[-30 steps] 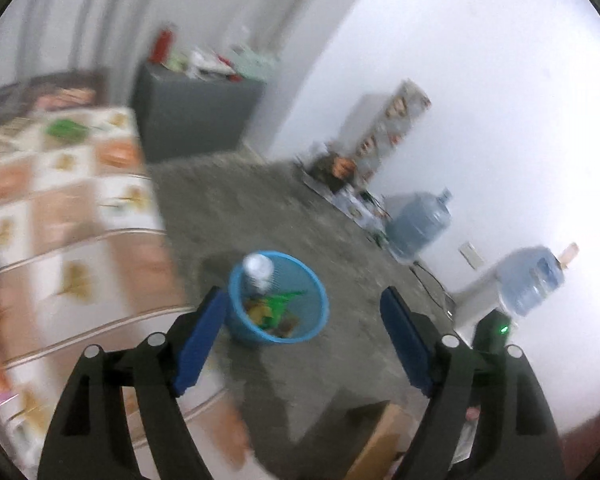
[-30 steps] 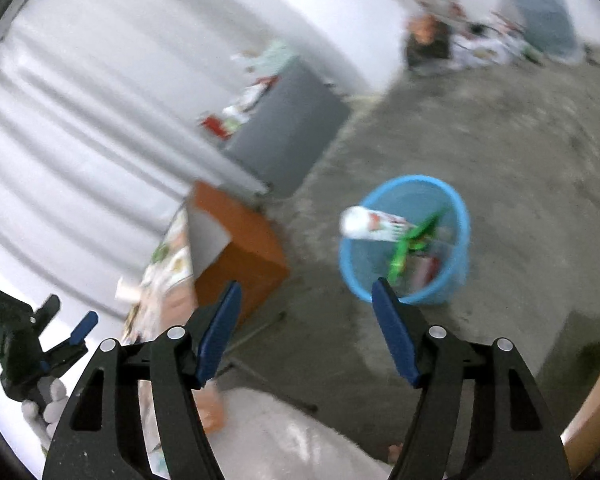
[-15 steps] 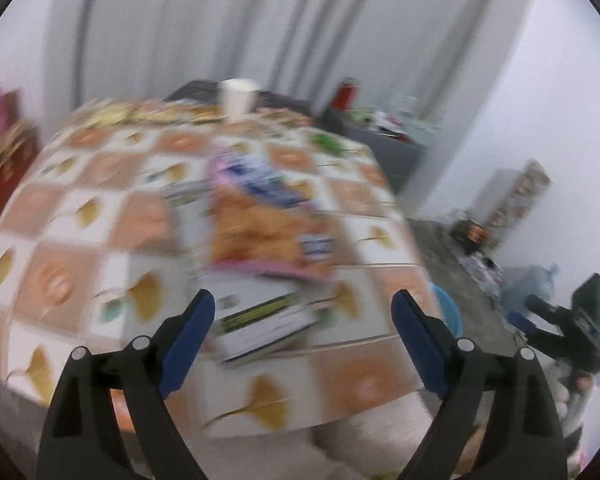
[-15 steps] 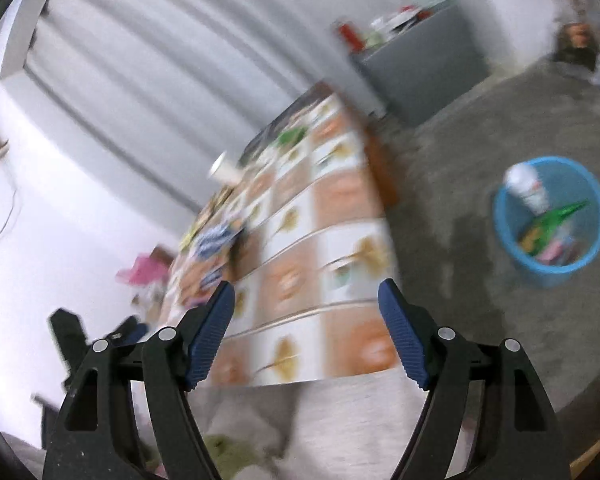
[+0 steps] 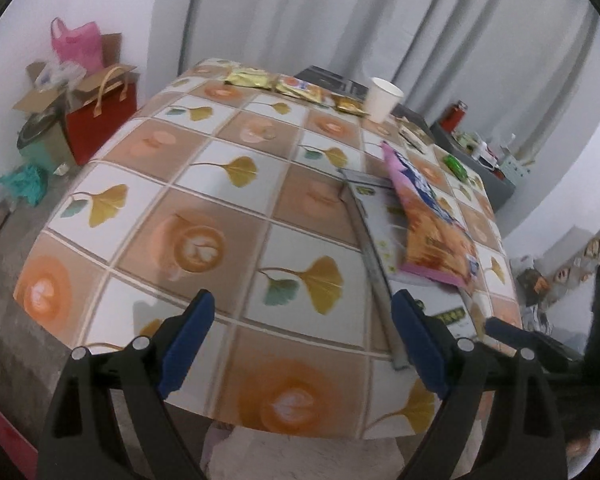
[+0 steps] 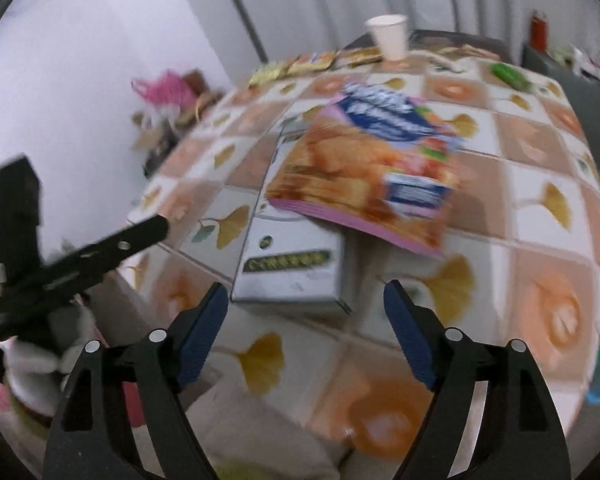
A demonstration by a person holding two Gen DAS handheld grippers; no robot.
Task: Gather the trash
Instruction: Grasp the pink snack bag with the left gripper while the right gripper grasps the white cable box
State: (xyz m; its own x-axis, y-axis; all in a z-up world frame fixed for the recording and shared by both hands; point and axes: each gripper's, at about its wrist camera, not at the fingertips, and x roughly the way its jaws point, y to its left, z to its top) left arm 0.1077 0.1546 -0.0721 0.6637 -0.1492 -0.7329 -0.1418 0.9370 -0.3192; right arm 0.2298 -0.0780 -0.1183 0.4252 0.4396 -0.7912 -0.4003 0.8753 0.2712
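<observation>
Both hand-held grippers are empty: the left (image 5: 300,340) gapes wide over bare bench (image 5: 228,216), while the right (image 6: 304,320) is opening. Just ahead of the right lies a box (image 6: 296,264), the snack bag (image 6: 364,176) atop its far end. Best lift the bag first by its near edge, then the box.

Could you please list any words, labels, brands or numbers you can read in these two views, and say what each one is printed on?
Nothing can be read for certain.
Snack bag: blue panels of print, too blurred.
Flat box under it: a green strip of characters, too blurred.
Small packets at the far edge: print too small.
Paper cup: plain, no print visible.
</observation>
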